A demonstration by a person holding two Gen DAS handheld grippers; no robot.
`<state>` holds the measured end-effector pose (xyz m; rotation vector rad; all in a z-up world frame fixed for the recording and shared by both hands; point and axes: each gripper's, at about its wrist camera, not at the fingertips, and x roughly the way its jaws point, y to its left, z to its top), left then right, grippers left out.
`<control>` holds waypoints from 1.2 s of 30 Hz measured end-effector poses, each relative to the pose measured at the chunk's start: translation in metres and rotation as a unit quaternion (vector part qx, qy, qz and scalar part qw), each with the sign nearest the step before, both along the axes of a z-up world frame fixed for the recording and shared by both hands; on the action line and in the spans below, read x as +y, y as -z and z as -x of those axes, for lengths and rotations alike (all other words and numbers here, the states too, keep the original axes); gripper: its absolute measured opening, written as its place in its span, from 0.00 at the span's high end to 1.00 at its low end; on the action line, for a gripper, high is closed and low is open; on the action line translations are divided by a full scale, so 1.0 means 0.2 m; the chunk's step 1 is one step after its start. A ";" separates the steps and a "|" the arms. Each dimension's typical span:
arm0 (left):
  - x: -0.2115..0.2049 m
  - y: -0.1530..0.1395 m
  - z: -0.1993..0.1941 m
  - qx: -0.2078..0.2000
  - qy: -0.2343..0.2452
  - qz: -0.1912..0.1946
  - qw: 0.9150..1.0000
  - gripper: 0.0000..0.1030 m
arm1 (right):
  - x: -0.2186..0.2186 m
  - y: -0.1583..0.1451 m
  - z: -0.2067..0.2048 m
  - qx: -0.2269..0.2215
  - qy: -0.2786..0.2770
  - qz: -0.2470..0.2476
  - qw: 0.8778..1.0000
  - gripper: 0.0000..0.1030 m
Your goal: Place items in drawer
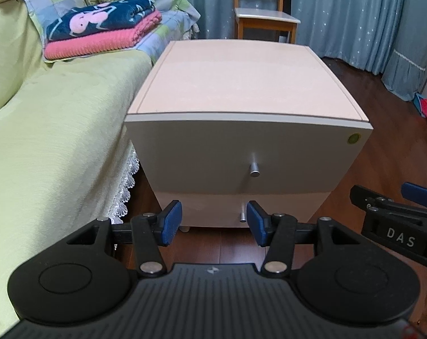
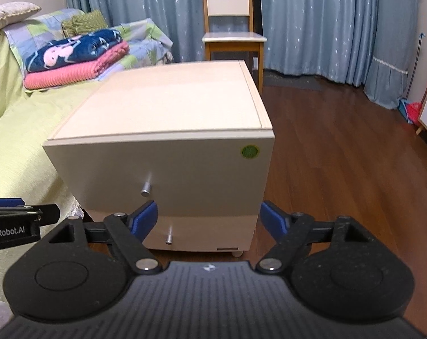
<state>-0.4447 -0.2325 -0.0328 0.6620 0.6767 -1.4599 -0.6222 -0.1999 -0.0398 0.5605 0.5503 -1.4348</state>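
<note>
Squarely ahead on the wood floor [image 2: 340, 155], just beside the bed [image 1: 43, 141]: pale bedside cabinet [image 1: 236, 84], two shut drawers, top drawer [image 1: 241, 155] with metal knob [image 1: 254, 168] (green sticker [image 1: 353, 138] at corner). Left gripper [image 1: 214, 223] and right gripper [image 2: 209, 219] both spread wide, empty.

The left gripper [image 1: 214, 223] is showing two black arms with blue pads [image 1: 172, 221] at the tips. Round silver screws [image 1: 150, 267] are shining at its joints, and big black round discs are sitting on each side of a ridged dark grey body. The right gripper [image 2: 209, 220] is looking just the same. White letters [image 1: 400, 237] "DAS" are showing on its side.
</note>
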 end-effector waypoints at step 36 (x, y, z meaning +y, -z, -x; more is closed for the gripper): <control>0.50 -0.27 0.04 -0.020 -0.010 0.069 0.997 0.26 | 0.39 -0.25 0.05 -0.023 -0.013 0.042 0.999 0.01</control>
